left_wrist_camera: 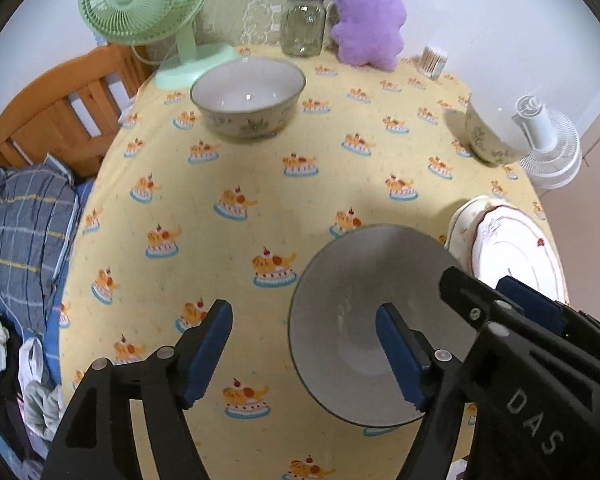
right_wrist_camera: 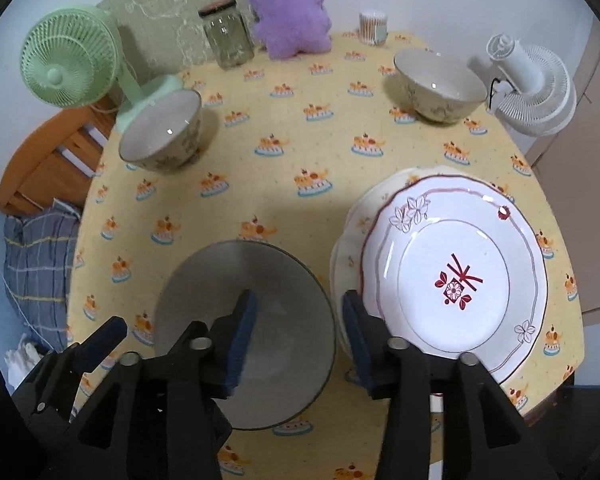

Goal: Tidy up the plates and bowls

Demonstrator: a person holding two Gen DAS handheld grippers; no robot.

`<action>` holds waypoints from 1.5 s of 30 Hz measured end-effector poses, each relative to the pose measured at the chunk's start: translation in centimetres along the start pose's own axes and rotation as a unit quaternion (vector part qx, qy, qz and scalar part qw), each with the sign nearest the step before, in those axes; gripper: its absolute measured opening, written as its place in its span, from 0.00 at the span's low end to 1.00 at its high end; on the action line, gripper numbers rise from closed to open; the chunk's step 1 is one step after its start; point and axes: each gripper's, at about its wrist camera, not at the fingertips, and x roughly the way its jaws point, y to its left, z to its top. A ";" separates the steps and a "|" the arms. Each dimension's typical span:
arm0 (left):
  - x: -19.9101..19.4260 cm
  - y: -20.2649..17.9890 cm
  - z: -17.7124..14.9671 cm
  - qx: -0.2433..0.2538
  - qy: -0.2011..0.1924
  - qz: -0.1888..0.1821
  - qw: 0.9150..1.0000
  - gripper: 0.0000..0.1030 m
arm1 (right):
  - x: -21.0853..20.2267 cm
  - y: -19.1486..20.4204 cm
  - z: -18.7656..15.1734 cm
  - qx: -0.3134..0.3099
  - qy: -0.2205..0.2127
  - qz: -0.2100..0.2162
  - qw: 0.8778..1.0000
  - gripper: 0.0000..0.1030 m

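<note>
A grey bowl (left_wrist_camera: pixel 352 300) (right_wrist_camera: pixel 204 300) stands on the yellow tablecloth near the front edge. My left gripper (left_wrist_camera: pixel 304 354) is open astride the bowl's left rim, one pad inside and one outside, neither pressing. My right gripper (right_wrist_camera: pixel 300 336) is open astride the right rim in the same way. Right of the bowl lies a white plate with a red flower (right_wrist_camera: pixel 460 272) (left_wrist_camera: pixel 516 248) on top of a cream plate (right_wrist_camera: pixel 352 232). Two floral bowls stand farther back, one on the left (left_wrist_camera: pixel 248 96) (right_wrist_camera: pixel 160 136) and one on the right (left_wrist_camera: pixel 488 132) (right_wrist_camera: pixel 440 84).
Along the table's back stand a green fan (left_wrist_camera: pixel 140 0), a glass jar (left_wrist_camera: pixel 304 24), a purple plush toy (left_wrist_camera: pixel 368 20) and a tub of cotton swabs (left_wrist_camera: pixel 434 60). A white fan (right_wrist_camera: pixel 528 80) sits at the right edge. A wooden chair (left_wrist_camera: pixel 60 112) and bedding (left_wrist_camera: pixel 20 220) lie left.
</note>
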 end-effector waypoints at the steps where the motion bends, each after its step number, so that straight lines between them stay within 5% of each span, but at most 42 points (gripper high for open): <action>1: -0.3 0.1 0.2 0.003 -0.005 -0.001 1.000 0.74 | -0.4 0.2 0.0 0.001 -0.008 0.000 1.000 0.56; 15: -1.9 1.9 4.6 -0.011 -0.059 0.026 0.998 0.70 | -2.0 3.6 4.3 -0.052 -0.063 0.014 0.997 0.58; 33: 2.9 4.5 13.9 -0.102 -0.079 0.113 0.985 0.51 | 5.0 8.2 15.6 -0.145 -0.055 0.083 0.984 0.58; 45: 7.6 7.7 18.0 -0.135 -0.073 0.143 0.978 0.38 | 10.9 11.3 20.2 -0.142 -0.042 0.100 0.984 0.52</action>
